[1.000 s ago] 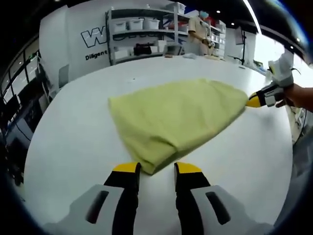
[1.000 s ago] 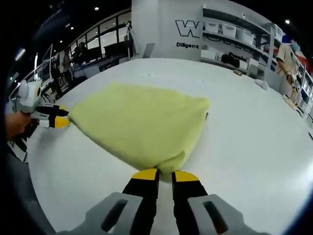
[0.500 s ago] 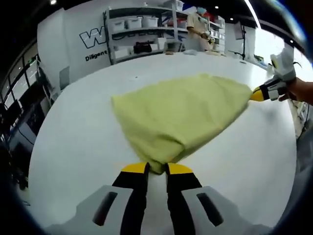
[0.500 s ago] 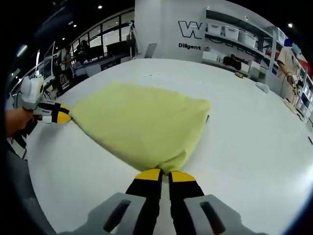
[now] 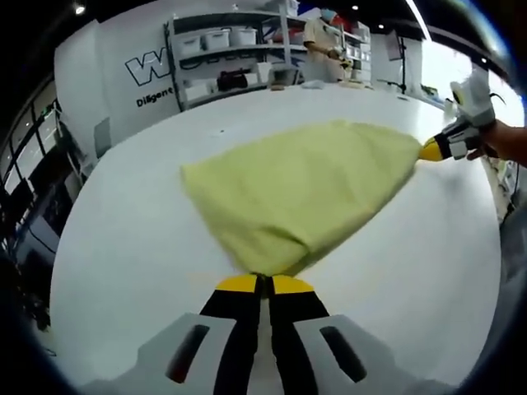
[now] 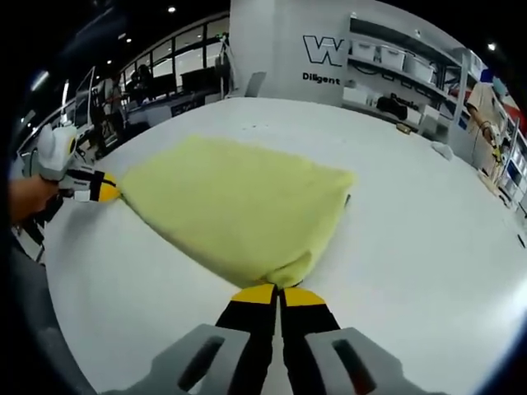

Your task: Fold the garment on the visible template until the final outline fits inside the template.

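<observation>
A pale yellow-green garment [image 5: 300, 189] lies folded on the white table [image 5: 123, 247], stretched between both grippers. In the left gripper view, my left gripper [image 5: 263, 285] is shut on the garment's near corner, and the right gripper [image 5: 432, 151] pinches the far right corner, held by a hand. In the right gripper view, my right gripper [image 6: 280, 293] is shut on the near corner of the garment [image 6: 239, 206], and the left gripper [image 6: 103, 192] holds the far left corner. The corners are lifted slightly. No template outline can be made out.
The round white table [image 6: 428, 247] spreads wide around the cloth. Shelves with white bins [image 5: 239, 62] stand behind it, with a person [image 5: 317, 45] working there. Small items [image 6: 440, 146] lie near the table's far edge.
My left gripper went from open beside the garment's corner to shut on it. The right gripper stayed shut on its corner. The cloth is pulled a little tauter.
</observation>
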The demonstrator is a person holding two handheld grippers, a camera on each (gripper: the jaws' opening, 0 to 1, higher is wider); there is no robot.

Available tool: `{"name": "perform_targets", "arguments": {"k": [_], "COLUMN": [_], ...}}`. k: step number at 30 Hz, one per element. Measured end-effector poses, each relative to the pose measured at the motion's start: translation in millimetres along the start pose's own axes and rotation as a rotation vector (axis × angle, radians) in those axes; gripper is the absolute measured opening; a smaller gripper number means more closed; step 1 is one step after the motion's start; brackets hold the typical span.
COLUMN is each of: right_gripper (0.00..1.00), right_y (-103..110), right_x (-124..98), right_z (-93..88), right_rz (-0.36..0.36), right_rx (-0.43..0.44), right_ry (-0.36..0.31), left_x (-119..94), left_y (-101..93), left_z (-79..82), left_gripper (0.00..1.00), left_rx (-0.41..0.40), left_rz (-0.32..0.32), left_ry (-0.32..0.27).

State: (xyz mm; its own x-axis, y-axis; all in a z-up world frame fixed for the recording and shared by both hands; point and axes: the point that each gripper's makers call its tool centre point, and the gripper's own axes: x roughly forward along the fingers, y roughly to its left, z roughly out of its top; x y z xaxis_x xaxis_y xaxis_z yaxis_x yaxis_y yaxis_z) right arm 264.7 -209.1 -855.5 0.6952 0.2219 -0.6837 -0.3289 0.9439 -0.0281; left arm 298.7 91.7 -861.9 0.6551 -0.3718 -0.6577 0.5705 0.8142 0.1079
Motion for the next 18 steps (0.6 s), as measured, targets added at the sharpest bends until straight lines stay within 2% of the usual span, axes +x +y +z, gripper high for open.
{"name": "perform_targets", "arguments": {"k": [9, 12, 18], "right_gripper": [0.00, 0.00, 0.00], "right_y": [-20, -24, -22], "right_x": [-5, -2, 4], "right_z": [-8.5, -10.6, -15.9], "right_rz": [-0.032, -0.052, -0.041], "right_rx": [0.014, -0.012, -0.004], "right_ry": [0.029, 0.048, 0.068], "left_x": [-3, -5, -6], "left_y": [2.5, 3.9, 4.9], "left_z": [-1.8, -2.6, -4.6], "left_gripper": [0.00, 0.00, 0.00], "left_rx": [0.013, 0.016, 0.019], "left_rz": [0.002, 0.003, 0.004], "left_ry": [0.007, 0.010, 0.017]}}
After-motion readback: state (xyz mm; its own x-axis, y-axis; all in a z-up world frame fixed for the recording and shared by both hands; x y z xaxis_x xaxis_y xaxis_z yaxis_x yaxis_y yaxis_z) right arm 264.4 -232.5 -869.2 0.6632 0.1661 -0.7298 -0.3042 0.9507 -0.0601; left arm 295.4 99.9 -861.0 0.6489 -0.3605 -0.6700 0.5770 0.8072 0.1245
